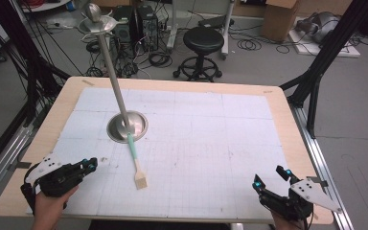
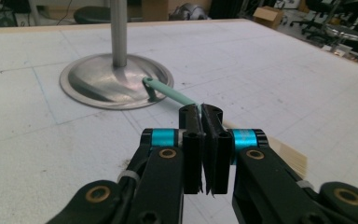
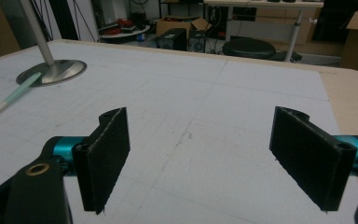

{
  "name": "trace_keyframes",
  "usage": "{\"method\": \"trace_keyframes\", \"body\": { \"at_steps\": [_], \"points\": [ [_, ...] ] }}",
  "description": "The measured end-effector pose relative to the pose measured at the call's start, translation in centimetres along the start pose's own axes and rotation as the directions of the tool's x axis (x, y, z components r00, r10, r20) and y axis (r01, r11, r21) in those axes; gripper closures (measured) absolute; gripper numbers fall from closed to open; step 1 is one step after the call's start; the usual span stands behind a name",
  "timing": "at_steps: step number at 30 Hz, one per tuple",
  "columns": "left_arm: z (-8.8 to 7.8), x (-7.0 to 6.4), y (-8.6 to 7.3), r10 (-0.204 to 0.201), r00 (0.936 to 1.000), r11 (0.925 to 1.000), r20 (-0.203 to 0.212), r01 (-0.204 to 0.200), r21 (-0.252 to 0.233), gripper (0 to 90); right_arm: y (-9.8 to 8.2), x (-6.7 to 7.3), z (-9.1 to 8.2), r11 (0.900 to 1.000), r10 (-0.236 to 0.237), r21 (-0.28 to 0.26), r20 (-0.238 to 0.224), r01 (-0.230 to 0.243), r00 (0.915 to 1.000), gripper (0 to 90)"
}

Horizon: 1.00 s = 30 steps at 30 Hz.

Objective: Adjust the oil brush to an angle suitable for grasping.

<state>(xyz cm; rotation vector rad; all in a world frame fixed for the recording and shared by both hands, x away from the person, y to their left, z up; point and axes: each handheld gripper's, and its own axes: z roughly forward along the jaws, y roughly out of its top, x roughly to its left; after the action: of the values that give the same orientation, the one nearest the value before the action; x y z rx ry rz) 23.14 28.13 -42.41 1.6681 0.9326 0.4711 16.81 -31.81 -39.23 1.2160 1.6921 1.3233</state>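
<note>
We found the left gripper (image 1: 90, 164) closed, its jaws pressed together with nothing between them, low at the near left corner of the surface (image 1: 211, 124) and aimed toward the brush (image 1: 137, 163). The right gripper (image 1: 270, 178) stood wide open and empty at the near right corner, a hand gripping each from below. The brush lay flat just right of the left gripper, its green handle resting on the metal stand's base (image 1: 127, 126), bristles nearest us.
</note>
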Motion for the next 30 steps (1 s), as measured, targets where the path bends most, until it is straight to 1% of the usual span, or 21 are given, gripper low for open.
{"method": "trace_keyframes", "body": {
  "at_steps": [1,3,5,8,9,10,12,14,15,16,18,19,20,22,23,24,26,27,28,30],
  "points": [
    [0.3,0.0,0.0,0.004,1.0,1.0,-0.006,-0.004,0.008,88.5,0.0,0.1,0.0,1.0,0.003,-0.001,-0.002,-0.003,1.0,18.7],
    [0.9,0.0,0.1,0.014,0.9998,0.9994,-0.011,-0.013,0.032,89.5,0.0,0.0,0.2,1.0,-0.006,0.009,-0.006,0.006,1.0,18.7],
    [1.4,0.0,0.3,0.021,0.9996,0.9989,-0.018,-0.02,0.043,89.6,0.0,0.0,0.3,1.0,-0.009,0.01,-0.007,0.009,0.9999,18.7],
    [2.3,0.0,0.5,0.0,0.9994,0.9988,-0.034,0.002,0.049,89.6,0.1,0.0,0.6,1.0,-0.007,0.017,-0.014,0.007,0.9999,18.6],
    [3.0,-0.1,0.9,0.011,0.9989,0.9979,-0.045,-0.008,0.065,89.6,0.1,0.0,0.8,1.0,-0.008,0.02,-0.024,0.008,0.9997,18.7],
    [3.0,-0.1,0.9,0.011,0.9989,0.9979,-0.045,-0.008,0.065,89.6,0.1,0.0,0.8,1.0,-0.008,0.02,-0.024,0.008,0.9997,18.7],
    [3.9,-0.3,1.4,0.001,0.9989,0.9973,-0.046,0.002,0.073,89.5,0.1,0.0,1.0,1.0,-0.012,0.018,-0.035,0.012,0.9993,18.7],
    [4.8,-0.3,1.9,-0.007,0.9984,0.9964,-0.056,0.012,0.084,89.5,0.1,0.2,1.2,0.999,-0.021,0.024,-0.045,0.022,0.9988,18.7],
    [5.8,-0.2,2.4,-0.007,0.9976,0.9935,-0.068,0.015,0.113,89.5,0.1,0.2,1.3,0.999,-0.026,0.031,-0.055,0.028,0.9981,18.7],
    [5.8,-0.2,2.4,-0.007,0.9976,0.9935,-0.068,0.015,0.113,89.5,0.1,0.2,1.3,0.999,-0.026,0.031,-0.055,0.028,0.9981,18.7],
    [7.2,-0.3,2.8,-0.006,0.996,0.9853,-0.089,0.021,0.169,89.5,0.2,0.2,1.4,0.999,-0.026,0.027,-0.061,0.028,0.9978,18.7],
    [7.2,-0.3,2.8,-0.006,0.996,0.9853,-0.089,0.021,0.169,89.5,0.2,0.2,1.4,0.999,-0.026,0.027,-0.061,0.028,0.9978,18.7],
    [7.7,-0.2,2.8,0.001,0.9947,0.9812,-0.103,0.018,0.192,89.5,0.3,0.3,1.4,0.999,-0.023,0.021,-0.063,0.025,0.9978,18.7],
    [8.5,-0.1,2.6,-0.004,0.9925,0.9762,-0.122,0.03,0.215,89.5,0.3,0.2,1.4,1.0,-0.025,0.016,-0.063,0.026,0.9977,18.7],
    [9.1,0.0,2.4,-0.015,0.9914,0.9743,-0.13,0.044,0.221,89.5,0.3,0.3,1.4,1.0,-0.023,0.02,-0.066,0.024,0.9976,18.6],
    [9.1,0.0,2.4,-0.015,0.9914,0.9743,-0.13,0.044,0.221,89.5,0.3,0.3,1.4,1.0,-0.023,0.02,-0.066,0.024,0.9976,18.6],
    [9.7,0.0,2.1,-0.026,0.9917,0.9704,-0.126,0.055,0.235,89.5,0.3,0.3,1.4,1.0,-0.019,0.023,-0.069,0.021,0.9974,18.7],
    [10.2,-0.2,2.0,-0.02,0.9916,0.9664,-0.128,0.052,0.252,89.4,0.3,0.3,1.4,1.0,-0.023,0.021,-0.071,0.024,0.9973,18.7],
    [10.2,-0.2,2.0,-0.02,0.9916,0.9664,-0.128,0.052,0.252,89.5,0.3,0.3,1.4,1.0,-0.023,0.021,-0.071,0.024,0.9973,18.7],
    [11.0,-0.5,1.9,-0.004,0.992,0.9614,-0.126,0.039,0.272,89.5,0.3,0.3,1.4,0.999,-0.023,0.021,-0.072,0.024,0.9972,18.7]
  ]
}}
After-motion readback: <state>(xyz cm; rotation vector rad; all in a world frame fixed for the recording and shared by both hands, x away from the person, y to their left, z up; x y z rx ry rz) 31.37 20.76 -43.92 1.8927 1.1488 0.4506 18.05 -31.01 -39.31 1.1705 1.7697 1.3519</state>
